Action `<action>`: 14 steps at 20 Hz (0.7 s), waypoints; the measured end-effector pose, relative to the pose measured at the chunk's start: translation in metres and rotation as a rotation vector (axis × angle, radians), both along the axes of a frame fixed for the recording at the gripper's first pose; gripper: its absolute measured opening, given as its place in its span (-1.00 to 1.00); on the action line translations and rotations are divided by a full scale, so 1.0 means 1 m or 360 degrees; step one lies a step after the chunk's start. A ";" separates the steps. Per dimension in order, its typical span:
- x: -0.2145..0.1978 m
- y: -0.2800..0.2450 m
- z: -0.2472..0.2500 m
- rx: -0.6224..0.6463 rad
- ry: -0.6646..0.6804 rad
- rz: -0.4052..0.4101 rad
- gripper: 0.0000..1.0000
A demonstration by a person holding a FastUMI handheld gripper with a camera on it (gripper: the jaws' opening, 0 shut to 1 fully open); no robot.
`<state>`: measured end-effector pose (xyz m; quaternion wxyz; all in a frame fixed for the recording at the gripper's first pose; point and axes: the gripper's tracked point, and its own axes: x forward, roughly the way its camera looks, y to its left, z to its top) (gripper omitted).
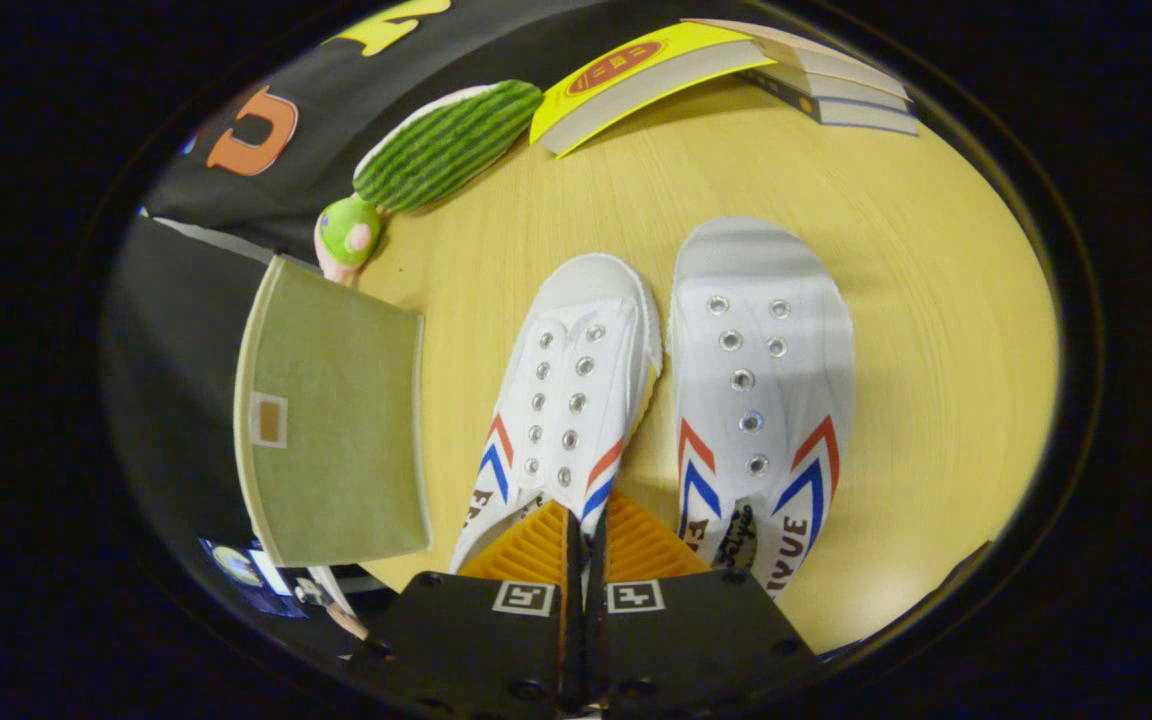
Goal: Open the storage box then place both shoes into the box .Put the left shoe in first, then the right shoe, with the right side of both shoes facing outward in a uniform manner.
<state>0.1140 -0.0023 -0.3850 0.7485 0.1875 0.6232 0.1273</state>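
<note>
- the gripper (584, 540) sits low over a pale wooden tabletop (936, 400), and its two fingers (536, 548) are drawn together with just a thin dark slit left between them.
- the fingers appear to pinch the inner edge at the heel opening of the nearer white canvas shoe (566, 410); whether both truly press on the cloth cannot be told.
- that shoe points away from the fingers, toe cap far, with two rows of metal eyelets and no laces, and red and blue chevron stripes on each side near the heel.
- a second white shoe (761, 390) of the same kind lies just beside it, on the right of the fingers, roughly parallel with its toe a little farther off, the two almost touching near the toe area.
- to the left of the fingers stands a dark storage box (176, 400) with an olive green fabric flap (336, 430) raised toward the shoes; a small tan patch sits on the flap.
- beyond the box, a plush toy (436, 150) with a green striped body and a small green head lies on the tabletop near the black cloth wall.
- farther still, beyond both shoes, a stack of books (736, 75) rests at the far edge of the tabletop, the top one with a yellow cover.
</note>
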 end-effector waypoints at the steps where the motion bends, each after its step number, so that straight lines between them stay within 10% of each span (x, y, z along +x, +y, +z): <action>1: 0.001 0.001 0.005 0.0018 0.0013 -0.0018 -0.89; 14: -0.001 0.071 0.147 -0.0088 -0.0309 0.0171 -0.89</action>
